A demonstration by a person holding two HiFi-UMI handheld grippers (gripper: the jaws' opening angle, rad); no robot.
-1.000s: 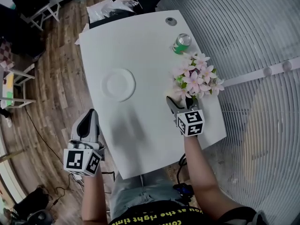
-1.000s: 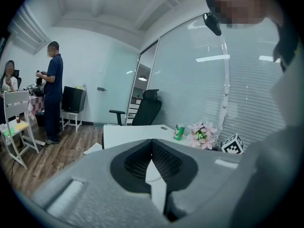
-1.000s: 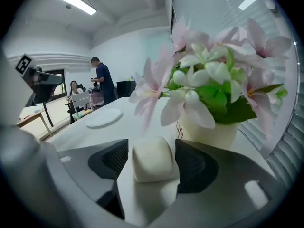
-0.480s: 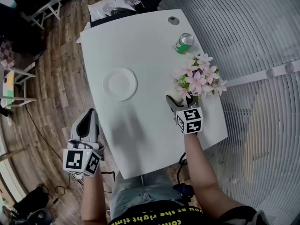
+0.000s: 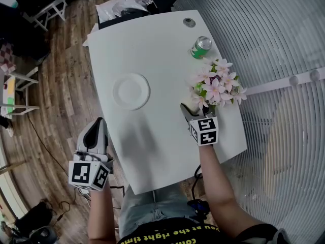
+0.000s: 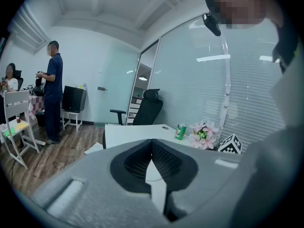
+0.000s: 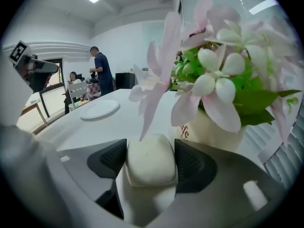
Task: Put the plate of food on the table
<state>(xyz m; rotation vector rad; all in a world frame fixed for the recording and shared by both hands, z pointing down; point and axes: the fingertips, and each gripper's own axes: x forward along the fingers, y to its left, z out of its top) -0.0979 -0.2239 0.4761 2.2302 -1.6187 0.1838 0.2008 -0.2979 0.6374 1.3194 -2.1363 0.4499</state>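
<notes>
R gripper (image 5: 187, 113) over bench (image 5: 152, 39) by flowers (image 5: 216, 85): fingers just been opening, white bun (image 7: 149, 159) btwn them, flush w/ both pads, not squeezed. L gripper (image 5: 95, 130) off bench's left edge, fingers closed, empty. Plate (image 5: 131, 91) on bench, mid-left, well apart from both. Can (image 5: 201, 47) beyond flowers.

One white table (image 5: 152, 146); one white plate (image 5: 131, 91); one green can (image 5: 201, 47); one pot of pink flowers (image 5: 216, 88); one pale bun (image 7: 147, 163); one black office chair (image 6: 149, 103); two background people, a standing person (image 6: 52, 89) and a seated person (image 6: 9, 75).
</notes>
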